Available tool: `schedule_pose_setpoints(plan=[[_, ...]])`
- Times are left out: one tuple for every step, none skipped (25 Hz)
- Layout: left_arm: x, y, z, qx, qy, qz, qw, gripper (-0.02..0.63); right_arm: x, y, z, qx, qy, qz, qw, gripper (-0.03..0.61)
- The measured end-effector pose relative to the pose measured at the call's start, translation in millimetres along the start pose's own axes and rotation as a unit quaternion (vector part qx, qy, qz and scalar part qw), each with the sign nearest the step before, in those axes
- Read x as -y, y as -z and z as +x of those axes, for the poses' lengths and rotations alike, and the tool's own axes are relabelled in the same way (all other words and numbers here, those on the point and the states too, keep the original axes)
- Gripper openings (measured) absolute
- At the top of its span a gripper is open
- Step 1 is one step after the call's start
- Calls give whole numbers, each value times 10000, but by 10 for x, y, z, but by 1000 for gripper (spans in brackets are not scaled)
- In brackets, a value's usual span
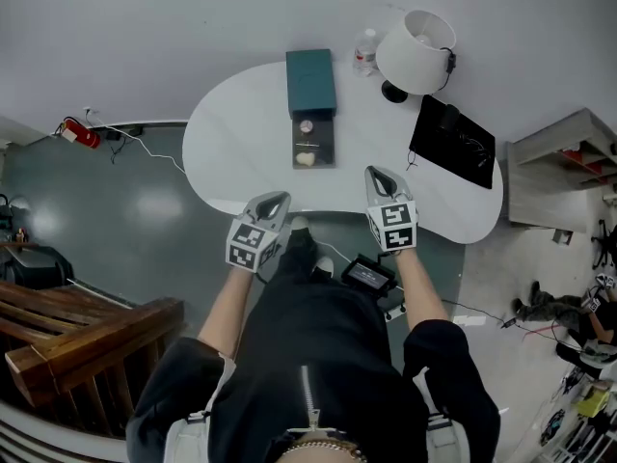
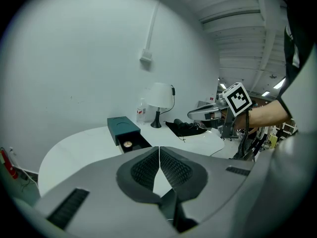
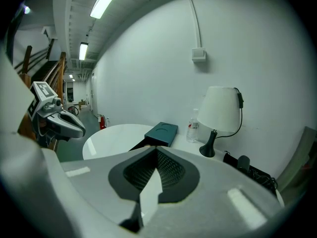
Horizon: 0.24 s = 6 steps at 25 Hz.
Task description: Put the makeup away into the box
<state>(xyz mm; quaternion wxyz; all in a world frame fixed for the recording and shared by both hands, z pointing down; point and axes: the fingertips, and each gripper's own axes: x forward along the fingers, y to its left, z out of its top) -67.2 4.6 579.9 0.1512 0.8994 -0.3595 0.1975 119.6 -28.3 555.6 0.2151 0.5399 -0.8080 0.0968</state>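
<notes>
A teal box (image 1: 310,82) stands at the far middle of the white table (image 1: 231,133). Its dark drawer (image 1: 315,145) is pulled out toward me. Inside lie a round compact (image 1: 307,126) and a pale cream item (image 1: 305,159). My left gripper (image 1: 273,199) is over the table's near edge, left of the drawer, shut and empty. Level with it on the drawer's right, my right gripper (image 1: 378,174) is also shut and empty. The left gripper view shows the box (image 2: 121,125), the compact (image 2: 128,144) and the touching pads (image 2: 171,168). The right gripper view shows the box (image 3: 162,132) beyond closed jaws.
A white lamp (image 1: 416,46) and a water bottle (image 1: 364,54) stand at the table's far right. A black bag (image 1: 453,141) lies on the right part. A wooden rail (image 1: 87,331) is at the lower left, a grey shelf (image 1: 564,167) at the right.
</notes>
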Motion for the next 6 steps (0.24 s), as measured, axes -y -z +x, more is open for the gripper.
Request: schedule_pose_setpoints(plan=[[22,14,-4,4,-5,10,10000,14,-10,10,-27,2,-17,13,10000,5],[42,23,-11,6,-8,19,10000,14,-19,16,-51,8,-30,20,10000,5],[61,27,-20,8,-10,28,10000,14,-23,25,-72,14,-32,13,10000,5],[81,28,-30,12,-10,34,10000,14,-24,34,-92,22,-29,-2,10000,5],[102,28,-41,18,-9,39,10000,14,-25,40,-112,30,-25,-18,10000,5],[122,27,-52,23,-8,44,10000,14,-26,45,-131,38,-21,-34,10000,5]])
